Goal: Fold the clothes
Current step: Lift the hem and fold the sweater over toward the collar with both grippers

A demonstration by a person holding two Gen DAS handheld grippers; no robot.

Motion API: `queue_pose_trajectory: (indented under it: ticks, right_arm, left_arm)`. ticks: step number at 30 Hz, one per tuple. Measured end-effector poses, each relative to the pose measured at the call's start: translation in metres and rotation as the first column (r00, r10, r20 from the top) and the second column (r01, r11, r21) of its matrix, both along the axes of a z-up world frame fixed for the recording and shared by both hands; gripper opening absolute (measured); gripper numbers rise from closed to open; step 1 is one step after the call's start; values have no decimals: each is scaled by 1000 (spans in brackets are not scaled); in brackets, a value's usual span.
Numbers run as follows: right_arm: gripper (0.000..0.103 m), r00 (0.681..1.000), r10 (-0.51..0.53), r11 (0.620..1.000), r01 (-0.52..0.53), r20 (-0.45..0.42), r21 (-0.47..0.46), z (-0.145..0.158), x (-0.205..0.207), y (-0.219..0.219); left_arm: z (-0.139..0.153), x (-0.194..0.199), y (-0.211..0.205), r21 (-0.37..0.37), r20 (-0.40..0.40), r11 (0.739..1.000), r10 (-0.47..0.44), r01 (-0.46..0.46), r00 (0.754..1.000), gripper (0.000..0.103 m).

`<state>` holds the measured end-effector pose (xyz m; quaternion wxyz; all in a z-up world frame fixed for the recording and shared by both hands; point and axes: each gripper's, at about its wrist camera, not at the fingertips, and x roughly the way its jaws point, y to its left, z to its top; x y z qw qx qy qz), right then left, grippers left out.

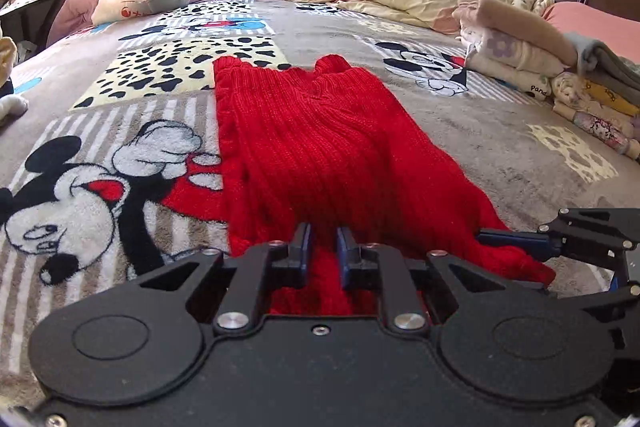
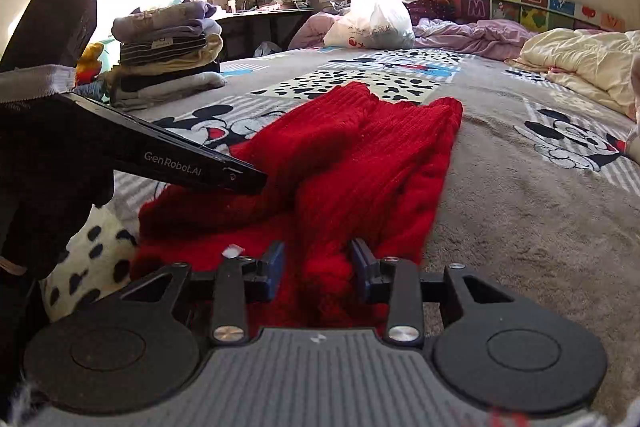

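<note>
Both claws at red sweater's (image 1: pixel 320 147) near hem

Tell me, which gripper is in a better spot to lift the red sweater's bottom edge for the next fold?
Probably the right gripper: a thick bunch of the red sweater sits between its fingers at the near edge. The left gripper has its fingers nearly together over the sweater, so its grip looks thinner.

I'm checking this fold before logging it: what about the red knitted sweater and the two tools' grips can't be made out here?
- Red knitted sweater near hem: left wrist view, hidden behind the left tool body.
- Its left side: right wrist view, covered by the left tool's black body.
- Right tool: knit bunched between its fingers; whether the pads press it is unclear.
- Sweater underside: hidden against the cartoon-print grey blanket.
</note>
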<state>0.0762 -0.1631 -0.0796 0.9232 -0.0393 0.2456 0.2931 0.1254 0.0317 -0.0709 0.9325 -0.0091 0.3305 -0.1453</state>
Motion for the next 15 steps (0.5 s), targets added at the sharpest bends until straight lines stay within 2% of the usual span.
queue_pose_trajectory:
  ticks: [2, 4, 6, 7, 9, 10, 12, 15]
  right_arm:
    - [39, 1000, 0, 1000, 0, -6, 15, 1, -4, -4]
    - [38, 1000, 2, 1000, -2, -21, 20, 5, -6, -6]
    - [38, 1000, 11, 1000, -11, -18, 16, 13, -12, -11]
    - [38, 1000, 23, 1000, -23, 0, 5, 18, -19, -15]
    - [42, 997, 51, 997, -47, 64, -64, 28, -35, -18]
    - [45, 992, 73, 991, -60, 103, -122, 31, -45, -19]
    - [51, 979, 120, 969, -79, 165, -234, 34, -64, -19]
    - [51, 964, 182, 900, -83, 195, -428, 21, -81, -13]
  left_arm:
    - [4, -1, 4, -8, -4, 1000, -12, 12, 1000, 15]
    - [13, -10, 8, 1, 25, 1000, -30, 30, 999, 17]
    - [27, -28, 13, 0, 73, 999, -48, 48, 996, 40]
    - [32, -39, 14, 30, 112, 998, -63, 60, 992, 57]
    - [39, -64, 13, 134, 190, 986, -120, 95, 974, 57]
    - [37, -77, 10, 226, 216, 967, -164, 114, 963, 57]
    - [29, -95, 4, 392, 236, 911, -236, 130, 943, 57]
    - [9, -119, -6, 598, 224, 784, -361, 165, 905, 58]
